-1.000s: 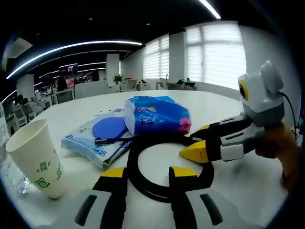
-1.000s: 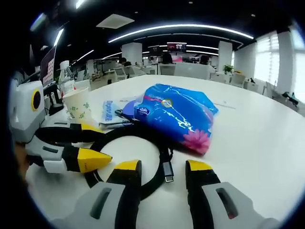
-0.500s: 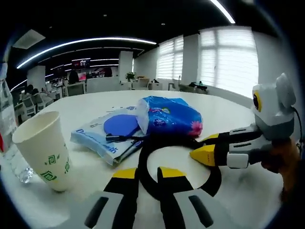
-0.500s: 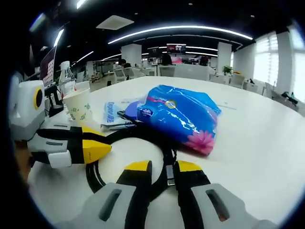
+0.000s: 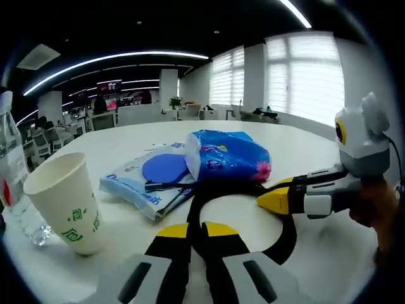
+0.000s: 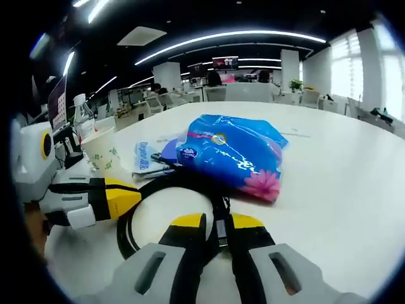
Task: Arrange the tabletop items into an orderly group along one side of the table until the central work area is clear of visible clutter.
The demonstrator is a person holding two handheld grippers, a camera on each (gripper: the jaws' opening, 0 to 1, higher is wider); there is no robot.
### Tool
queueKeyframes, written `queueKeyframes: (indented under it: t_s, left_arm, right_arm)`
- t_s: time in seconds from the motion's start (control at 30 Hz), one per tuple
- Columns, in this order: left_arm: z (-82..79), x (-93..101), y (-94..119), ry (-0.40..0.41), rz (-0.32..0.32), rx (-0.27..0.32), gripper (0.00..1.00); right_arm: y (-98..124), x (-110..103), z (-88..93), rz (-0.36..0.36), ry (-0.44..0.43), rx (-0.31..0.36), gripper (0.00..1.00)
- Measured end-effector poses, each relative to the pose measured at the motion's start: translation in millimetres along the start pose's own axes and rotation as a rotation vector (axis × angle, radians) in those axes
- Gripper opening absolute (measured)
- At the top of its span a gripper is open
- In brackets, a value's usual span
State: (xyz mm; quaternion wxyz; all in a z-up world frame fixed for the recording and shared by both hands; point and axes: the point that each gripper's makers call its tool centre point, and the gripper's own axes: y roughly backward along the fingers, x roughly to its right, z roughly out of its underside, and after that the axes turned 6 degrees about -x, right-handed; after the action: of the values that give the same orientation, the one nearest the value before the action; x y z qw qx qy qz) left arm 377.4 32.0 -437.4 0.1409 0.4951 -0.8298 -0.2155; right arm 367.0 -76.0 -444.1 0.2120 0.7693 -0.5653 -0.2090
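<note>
Both grippers' fingers (image 5: 171, 233) pinch the black cable (image 6: 136, 212) mid-table; tissue pack (image 6: 231, 152), cup (image 5: 63, 202) and pouch (image 5: 142, 187) wait unsorted

Both views sit low over the white table (image 5: 304, 145), close behind the black cable (image 5: 286, 235) coil and looking past it to the blue tissue pack (image 5: 229, 156). The left gripper view faces it from the paper cup (image 5: 66, 202) side; the right gripper view faces it from the opposite side of the coil. Both share pack, coil and cup.
</note>
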Motion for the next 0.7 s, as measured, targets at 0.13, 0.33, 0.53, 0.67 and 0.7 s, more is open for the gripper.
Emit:
queueKeyframes:
  t_s: [0.13,0.33,0.53,0.67,0.7]
  left_arm:
    - [0.5,-1.1,3.0,0.016,0.008,-0.009,0.04]
    - [1.5,-0.5,7.9,0.040,0.019,-0.019,0.03]
    - [1.9,2.0,14.2,0.040,0.027,-0.026,0.03]
    - [3.5,1.8,17.1,0.057,0.039,-0.032,0.03]
    - [4.0,1.6,17.7,0.063,0.043,-0.034,0.03]
  right_arm:
    - [1.5,0.0,-1.5,-0.010,-0.016,0.002,0.09]
    - [5.9,-0.8,-3.7,-0.028,-0.034,0.007,0.08]
    - [11.3,-1.7,-2.7,-0.071,-0.076,-0.001,0.07]
    - [13.4,-3.5,-2.1,-0.096,-0.097,-0.006,0.07]
    - [13.8,-4.0,-2.1,-0.102,-0.102,-0.006,0.07]
